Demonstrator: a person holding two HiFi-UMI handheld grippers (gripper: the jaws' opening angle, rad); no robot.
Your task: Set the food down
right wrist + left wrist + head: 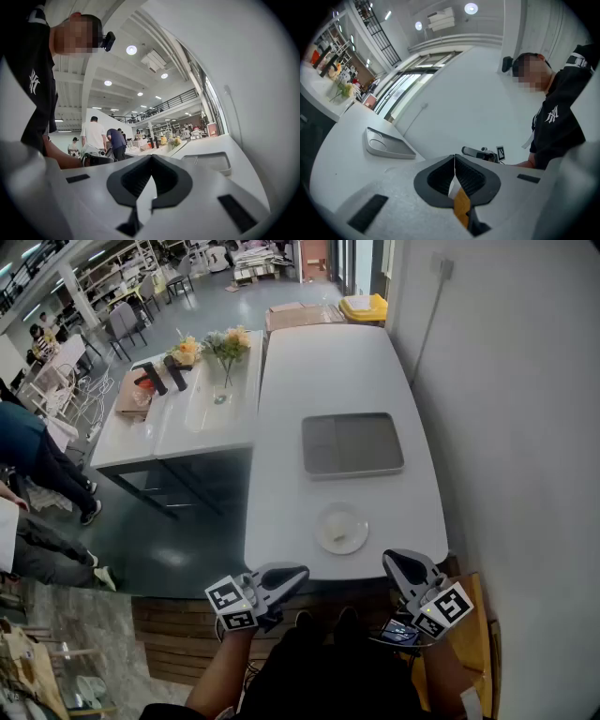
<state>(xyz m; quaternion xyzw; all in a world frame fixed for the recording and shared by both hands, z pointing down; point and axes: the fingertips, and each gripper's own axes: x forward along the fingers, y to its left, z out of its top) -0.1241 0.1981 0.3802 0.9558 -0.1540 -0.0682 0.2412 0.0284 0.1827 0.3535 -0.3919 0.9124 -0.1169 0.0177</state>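
A small white plate [341,528] lies near the front edge of the long white table [328,371]; I see no food on it or anywhere else. Farther back sits a grey compartment tray [352,443], also seen as the tray [386,144] in the left gripper view and the tray [211,161] in the right gripper view. My left gripper [296,573] hovers just off the table's front edge, left of the plate, jaws together with nothing between them. My right gripper [394,561] is at the front right corner, also shut and empty. Both grippers are tilted upward.
A white wall [506,381] runs close along the table's right side. A second white table [187,409] to the left carries flower vases [225,348] and dark objects. People [101,133] stand in the hall beyond. A wooden platform [178,634] lies below the front edge.
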